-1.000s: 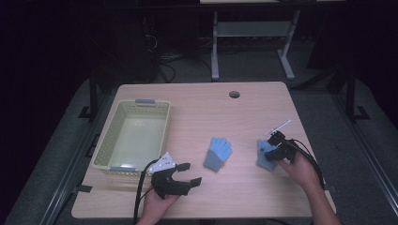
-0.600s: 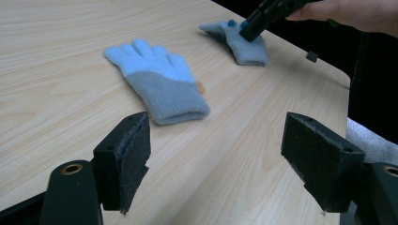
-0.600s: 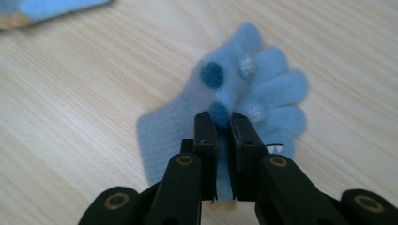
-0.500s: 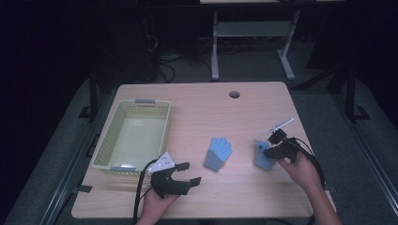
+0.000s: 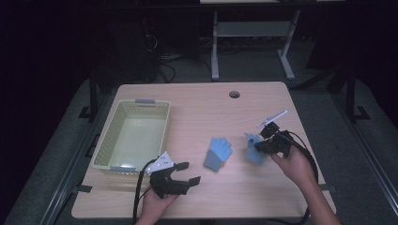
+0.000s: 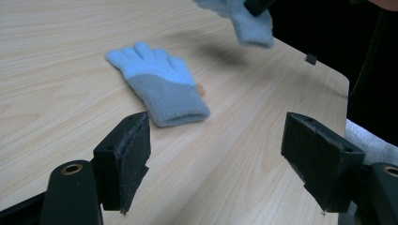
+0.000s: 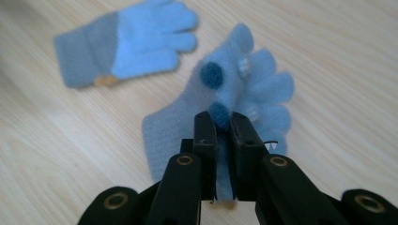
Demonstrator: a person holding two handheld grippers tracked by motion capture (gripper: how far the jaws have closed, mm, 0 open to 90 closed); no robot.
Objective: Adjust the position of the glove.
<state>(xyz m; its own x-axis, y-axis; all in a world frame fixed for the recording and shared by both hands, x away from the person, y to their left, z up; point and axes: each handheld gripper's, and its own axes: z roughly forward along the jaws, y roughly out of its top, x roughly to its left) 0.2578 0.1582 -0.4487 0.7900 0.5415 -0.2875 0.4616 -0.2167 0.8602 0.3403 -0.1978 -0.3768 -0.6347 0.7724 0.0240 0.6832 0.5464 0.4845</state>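
Two light-blue knit gloves are on the wooden table (image 5: 206, 108). One glove (image 5: 218, 153) (image 6: 157, 86) (image 7: 126, 44) lies flat near the table's middle. My right gripper (image 5: 259, 142) (image 7: 221, 123) is shut on the other glove (image 5: 253, 150) (image 7: 234, 93), which has dark blue dots and hangs lifted off the table; it also shows as the far glove (image 6: 246, 21) in the left gripper view. My left gripper (image 5: 185, 172) (image 6: 216, 154) rests open near the front edge, its jaws wide apart and nothing between them, pointing toward the flat glove.
A pale yellow-green plastic basket (image 5: 108, 145) stands at the table's left side, just behind my left gripper. A round cable hole (image 5: 234, 94) is in the tabletop at the back. Dark floor and a metal stand (image 5: 248, 33) lie beyond the table.
My right gripper has risen with the dotted glove, lifting it off the table and shifting slightly left. The left gripper and the flat glove have stayed put.
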